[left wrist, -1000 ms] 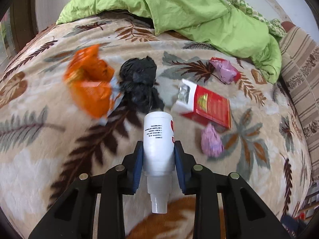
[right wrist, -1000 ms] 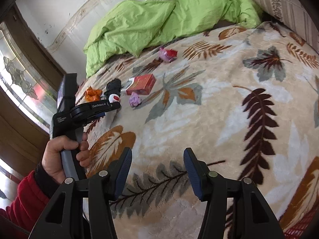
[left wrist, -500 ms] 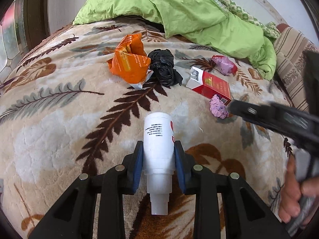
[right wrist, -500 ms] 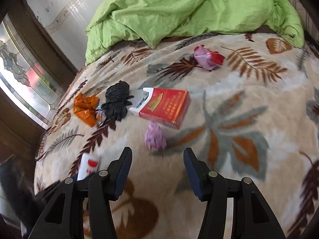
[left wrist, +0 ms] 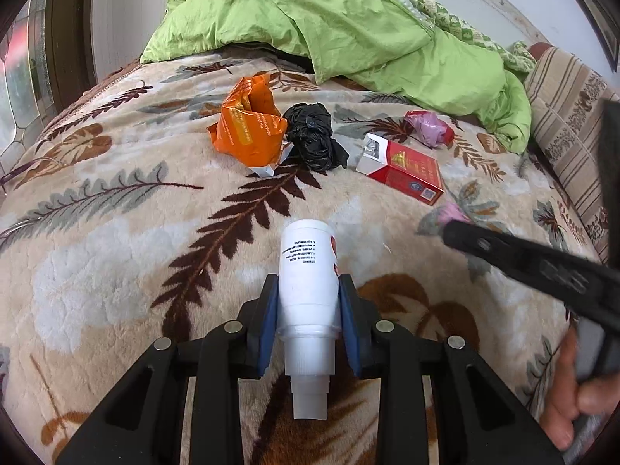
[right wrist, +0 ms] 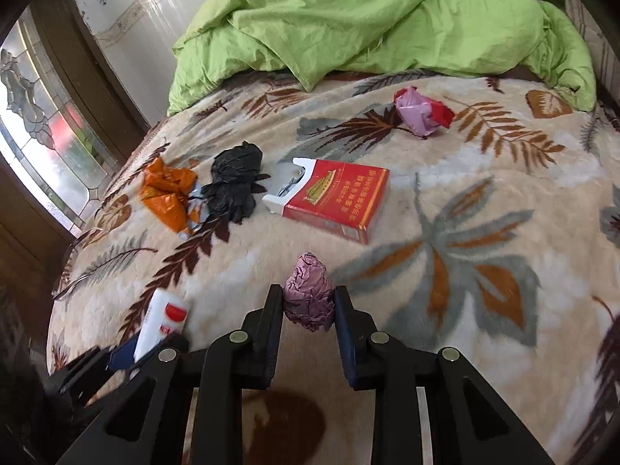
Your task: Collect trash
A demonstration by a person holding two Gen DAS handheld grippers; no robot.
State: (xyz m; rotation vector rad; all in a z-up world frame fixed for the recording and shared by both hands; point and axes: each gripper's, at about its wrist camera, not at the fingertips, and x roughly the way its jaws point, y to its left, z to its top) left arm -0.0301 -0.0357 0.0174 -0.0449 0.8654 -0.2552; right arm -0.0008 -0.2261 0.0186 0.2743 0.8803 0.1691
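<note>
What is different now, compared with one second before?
The right gripper came forward to the crumpled purple paper and closed on it. The left gripper still holds the white bottle. The other trash on the blanket lies unchanged.

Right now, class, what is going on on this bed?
A person is collecting trash off a leaf-patterned blanket with a gripper in each hand. The left gripper is shut on a white bottle. The right gripper has closed on a crumpled pink paper ball. Still lying on the blanket are an orange wrapper, a black bag, a red cigarette pack and a pink-and-red wad.
</note>
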